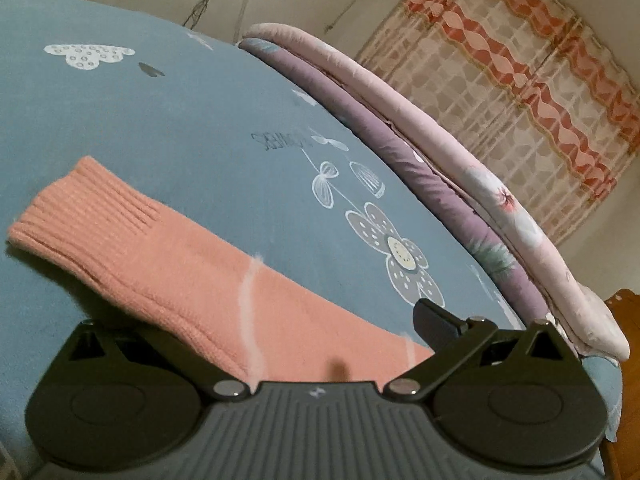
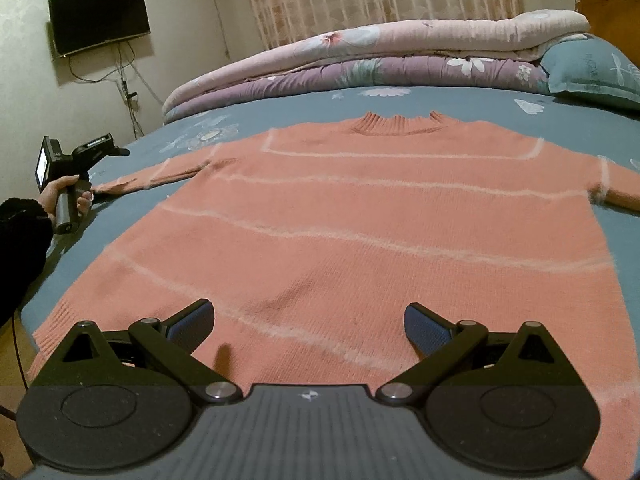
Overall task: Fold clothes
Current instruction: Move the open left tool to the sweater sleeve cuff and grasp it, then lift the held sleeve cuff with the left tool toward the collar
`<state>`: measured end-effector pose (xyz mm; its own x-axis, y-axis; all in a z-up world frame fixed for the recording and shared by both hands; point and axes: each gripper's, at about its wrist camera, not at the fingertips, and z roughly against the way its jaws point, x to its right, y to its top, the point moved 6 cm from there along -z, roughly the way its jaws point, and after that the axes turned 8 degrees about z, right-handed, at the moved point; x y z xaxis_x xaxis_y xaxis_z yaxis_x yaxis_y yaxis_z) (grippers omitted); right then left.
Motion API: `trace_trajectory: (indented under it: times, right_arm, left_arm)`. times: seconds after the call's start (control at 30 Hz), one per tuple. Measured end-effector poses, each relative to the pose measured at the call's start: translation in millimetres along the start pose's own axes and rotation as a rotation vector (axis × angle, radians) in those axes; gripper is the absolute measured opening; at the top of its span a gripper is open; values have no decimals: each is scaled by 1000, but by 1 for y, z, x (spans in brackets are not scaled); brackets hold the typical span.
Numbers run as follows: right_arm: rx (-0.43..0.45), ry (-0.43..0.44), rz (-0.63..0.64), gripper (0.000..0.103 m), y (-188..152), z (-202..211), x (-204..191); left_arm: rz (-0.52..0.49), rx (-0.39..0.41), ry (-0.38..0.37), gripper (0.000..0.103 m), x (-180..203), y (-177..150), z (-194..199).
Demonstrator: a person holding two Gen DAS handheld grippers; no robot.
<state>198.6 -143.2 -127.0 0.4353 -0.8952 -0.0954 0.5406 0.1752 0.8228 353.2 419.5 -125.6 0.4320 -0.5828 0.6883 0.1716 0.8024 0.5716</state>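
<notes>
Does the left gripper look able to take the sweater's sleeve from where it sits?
Probably yes: the left gripper is open, with the sleeve lying flat between its fingers and nothing covering it.

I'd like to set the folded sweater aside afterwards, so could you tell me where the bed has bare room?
Bare sheet lies between the sweater collar and the folded quilts. A smaller strip sits beyond the left sleeve. The middle is covered, and the pillow fills the far right corner.

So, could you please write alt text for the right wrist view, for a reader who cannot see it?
A pink striped sweater lies spread flat, collar away from the camera, on a blue flowered bedsheet, with the open right gripper above its hem. At far left, a hand holds the left gripper by one sleeve; folded quilts lie behind.
</notes>
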Motion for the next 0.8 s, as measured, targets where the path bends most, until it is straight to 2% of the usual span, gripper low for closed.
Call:
trace_trajectory:
  times: [0.13, 0.3, 0.53, 0.67, 0.8]
  right_arm:
    - [-32, 11, 7, 103, 10, -1, 2]
    - [-49, 2, 22, 103, 40, 0, 6]
    - [-62, -14, 81, 103, 84, 5, 1]
    - [-55, -23, 121, 103, 111, 9, -7]
    - [-65, -10, 151, 103, 128, 8, -12]
  left_arm:
    - [-5, 3, 13, 102, 3, 0, -2]
    - [21, -11, 25, 102, 5, 9, -12]
    - [41, 5, -19, 102, 1, 8, -10]
    - [102, -1, -84, 102, 6, 12, -6]
    - [116, -16, -139, 102, 17, 14, 0]
